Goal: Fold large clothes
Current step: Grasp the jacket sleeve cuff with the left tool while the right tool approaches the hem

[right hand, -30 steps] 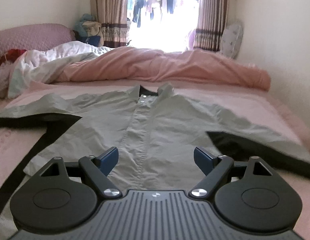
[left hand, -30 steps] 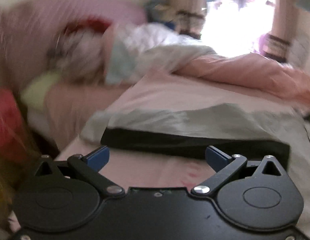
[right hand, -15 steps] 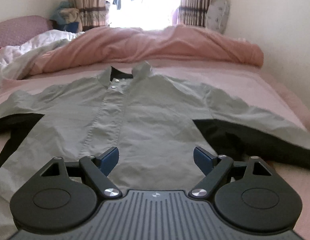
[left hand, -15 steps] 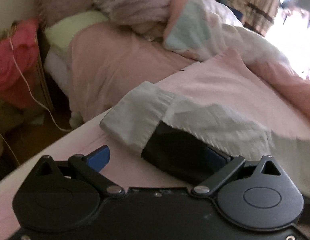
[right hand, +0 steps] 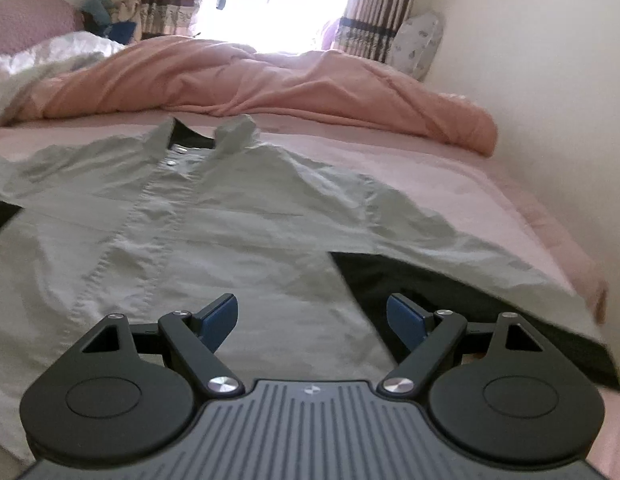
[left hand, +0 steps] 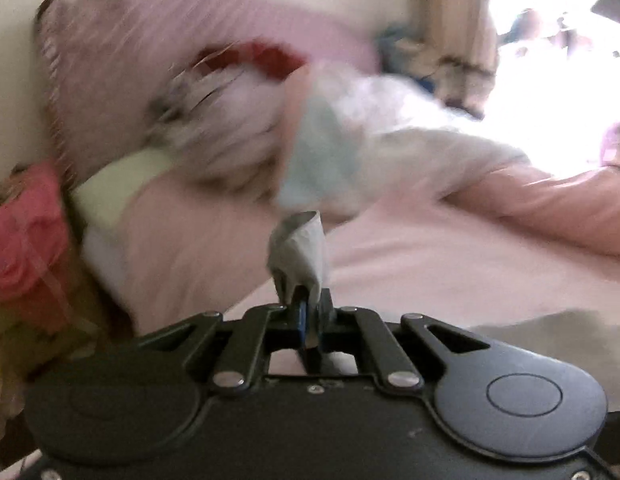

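The shirt [right hand: 214, 240] lies front-up on the pink bed [right hand: 450, 184], spread flat across the near half of the mattress with its collar toward the far end, where a rumpled salmon quilt [right hand: 270, 80] is heaped from edge to edge. It is a pale grey-green, lightly creased garment with a stitched button placket running up the middle, two small white snaps near the neck, and a stand-up collar showing a dark lining. Both sleeves reach out sideways; each has a black panel along its underside, and black also runs down the side of the body. The right sleeve stretches toward the bed's right edge by the wall.

The right tongs [right hand: 312, 318] hover low over the lower front of the shirt, close to where the body meets the black underarm panel. Their blue-padded fingers stand wide apart with nothing between them.

The left tongs [left hand: 306, 312] have just closed and are now clamped on the sleeve cuff [left hand: 298, 248], a bunched tuft of the same pale grey-green cloth that sticks up past the fingertips. This view is heavily blurred: behind the cuff lie the pink sheet, a pile of white and pink bedding [left hand: 238, 128] at the bed's left side, and something red [left hand: 22, 236] beyond the edge.
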`<action>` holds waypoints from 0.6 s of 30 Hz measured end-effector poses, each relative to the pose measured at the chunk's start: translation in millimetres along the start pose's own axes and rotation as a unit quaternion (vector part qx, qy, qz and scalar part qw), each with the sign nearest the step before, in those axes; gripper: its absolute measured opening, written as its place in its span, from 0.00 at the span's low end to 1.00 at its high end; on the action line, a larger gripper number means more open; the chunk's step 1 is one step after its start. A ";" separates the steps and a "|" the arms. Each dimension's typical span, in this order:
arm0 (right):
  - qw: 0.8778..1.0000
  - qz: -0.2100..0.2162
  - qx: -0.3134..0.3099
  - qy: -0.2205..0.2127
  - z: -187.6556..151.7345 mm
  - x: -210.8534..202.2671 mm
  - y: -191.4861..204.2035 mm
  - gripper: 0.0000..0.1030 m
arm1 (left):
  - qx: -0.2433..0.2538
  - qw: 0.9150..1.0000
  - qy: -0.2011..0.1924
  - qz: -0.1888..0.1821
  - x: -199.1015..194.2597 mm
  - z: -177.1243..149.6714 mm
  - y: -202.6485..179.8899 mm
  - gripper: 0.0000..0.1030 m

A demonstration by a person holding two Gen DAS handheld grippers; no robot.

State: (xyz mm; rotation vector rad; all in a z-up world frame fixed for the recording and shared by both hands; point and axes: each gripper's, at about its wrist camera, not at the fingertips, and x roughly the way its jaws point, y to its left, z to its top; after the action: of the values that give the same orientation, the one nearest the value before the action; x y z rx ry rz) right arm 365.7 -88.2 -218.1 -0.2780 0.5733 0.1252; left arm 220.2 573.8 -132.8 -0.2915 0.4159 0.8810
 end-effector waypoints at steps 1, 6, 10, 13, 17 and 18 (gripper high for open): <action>1.000 -0.011 -0.005 -0.006 -0.8 1.1 -0.8 0.96 | 0.014 1.000 -0.012 -0.015 -13.5 2.2 -13.2 0.03; 0.998 -0.029 0.061 0.013 -14.4 19.9 -17.5 0.96 | 0.067 0.990 -0.107 -0.062 -87.0 -24.3 -110.1 0.03; 0.997 -0.002 0.076 0.031 -17.6 25.9 -31.7 0.94 | 0.065 0.987 -0.059 -0.136 -115.8 -62.4 -195.7 0.03; 0.997 -0.029 0.072 0.008 -16.6 17.9 -41.8 0.95 | 0.074 0.979 -0.032 -0.187 -128.8 -81.9 -256.5 0.02; 0.995 -0.038 0.091 0.013 -19.6 19.4 -57.9 0.95 | 0.102 0.965 -0.038 -0.237 -158.9 -96.6 -328.3 0.02; 0.994 -0.034 0.099 0.016 -19.6 22.1 -63.2 0.95 | 0.107 0.961 -0.037 -0.251 -169.8 -103.7 -346.9 0.02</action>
State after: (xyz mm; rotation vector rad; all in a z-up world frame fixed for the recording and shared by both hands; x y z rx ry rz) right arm 386.3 -153.5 -231.9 -0.1069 0.6032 -0.0018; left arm 375.3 205.5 -118.9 -0.1511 0.3413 0.3428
